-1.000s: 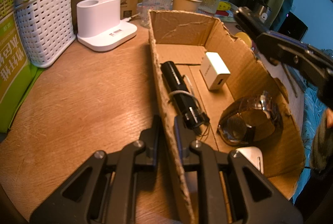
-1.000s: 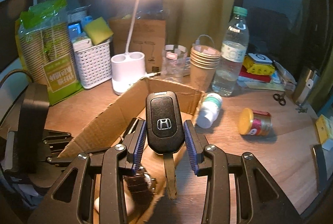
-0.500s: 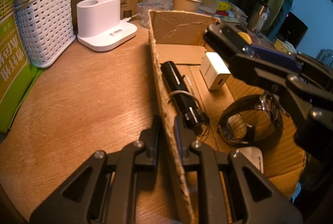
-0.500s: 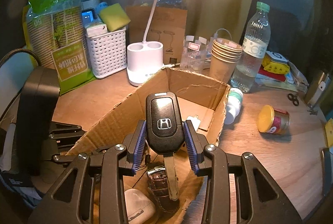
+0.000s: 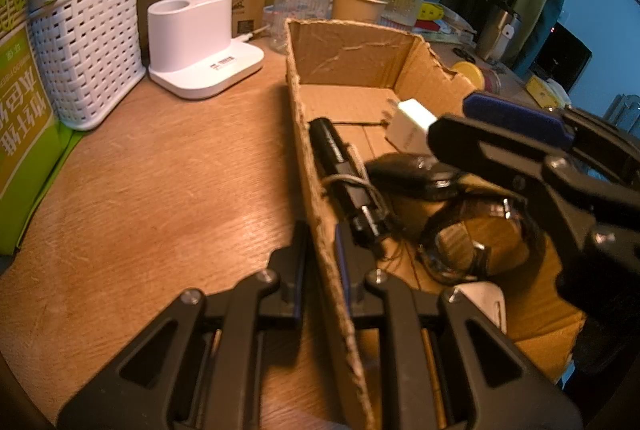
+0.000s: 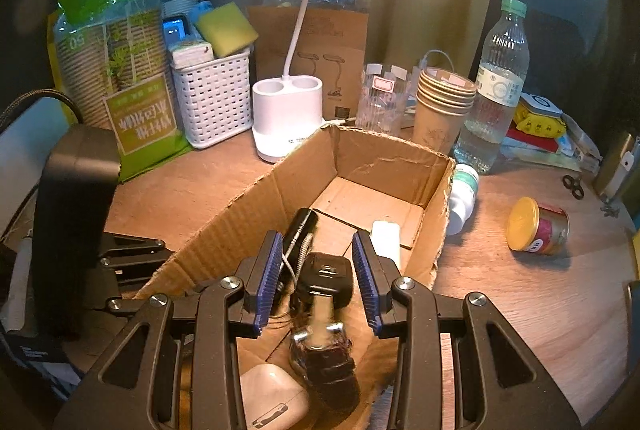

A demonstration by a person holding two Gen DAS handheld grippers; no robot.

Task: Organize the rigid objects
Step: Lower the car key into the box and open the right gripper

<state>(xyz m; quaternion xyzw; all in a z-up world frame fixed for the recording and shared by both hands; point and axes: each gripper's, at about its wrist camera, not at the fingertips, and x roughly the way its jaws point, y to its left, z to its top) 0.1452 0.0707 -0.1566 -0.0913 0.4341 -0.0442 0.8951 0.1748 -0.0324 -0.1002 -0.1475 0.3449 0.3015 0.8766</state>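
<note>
Two grippers busy: left gripper jaws pinch box wall; right gripper jaws parted, key loose between. Lift right straight up, avoid snagging watch.

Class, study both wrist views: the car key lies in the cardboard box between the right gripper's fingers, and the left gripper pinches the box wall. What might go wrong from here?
1. The car key rests partly on the wristwatch; it may slide or scratch the watch.
2. The right gripper hangs low inside the cardboard box; withdrawing, it might catch the flashlight cord or the torn wall.
3. The left gripper pinches that wall; tugging could tear or tip the box.
</note>
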